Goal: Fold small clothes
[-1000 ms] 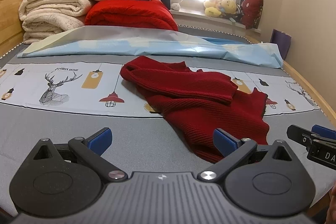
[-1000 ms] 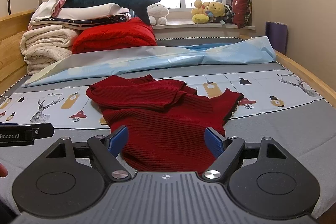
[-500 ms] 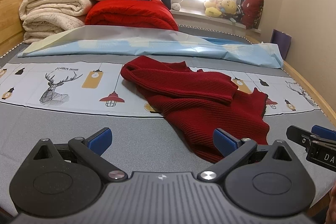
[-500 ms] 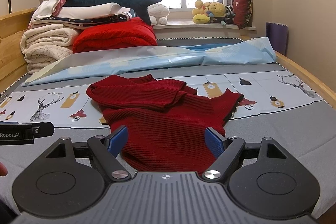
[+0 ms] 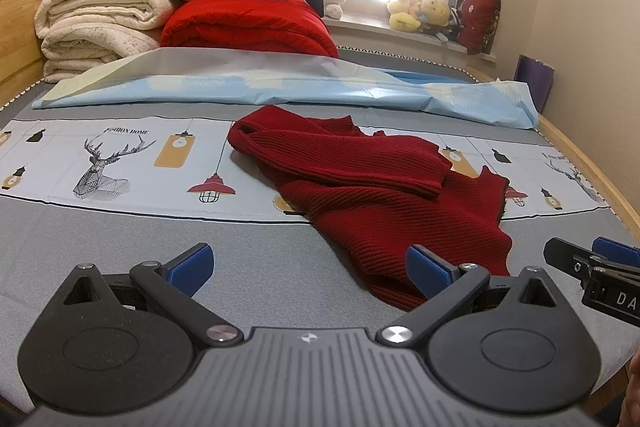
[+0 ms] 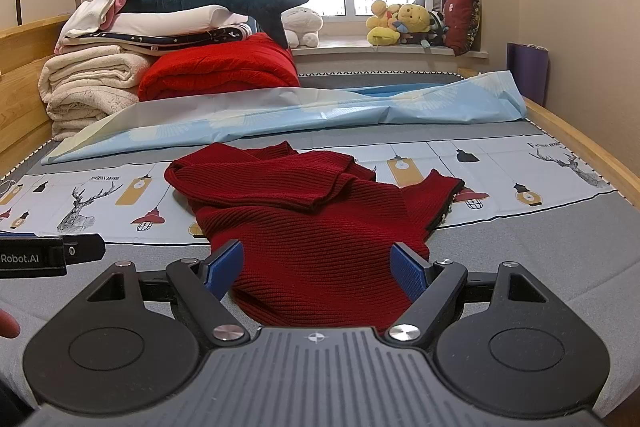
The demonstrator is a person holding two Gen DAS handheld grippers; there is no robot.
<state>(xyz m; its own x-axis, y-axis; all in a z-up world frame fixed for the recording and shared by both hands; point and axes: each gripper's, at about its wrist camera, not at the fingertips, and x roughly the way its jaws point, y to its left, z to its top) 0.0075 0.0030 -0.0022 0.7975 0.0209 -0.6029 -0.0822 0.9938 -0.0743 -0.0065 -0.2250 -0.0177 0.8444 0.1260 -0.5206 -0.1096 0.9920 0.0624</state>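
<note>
Grey bed sheet with deer and lamp pictures [image 5: 120,163] holds a crumpled dark red ribbed knit sweater [image 6: 312,227]. It lies long, from far left to near right. Its near hem sits right between the spread-apart fingers of the right gripper [image 6: 318,269]. The left gripper [image 5: 310,267], jaws also wide and holding nothing, has the hem off to its right, so the right one looks closer.

Ahead of my right gripper [image 6: 318,269] lies a ribbed, matt red knit sweater [image 6: 316,223] on smooth printed cotton bedsheet [image 6: 520,239]. My fingers [image 6: 224,267] are matt black plastic with blue rubbery pads. Beyond, a glossy, crinkled blue plastic sheet [image 6: 320,111]; fluffy cream blankets [image 6: 88,83] far left; wooden bed frame [image 6: 580,155].
</note>
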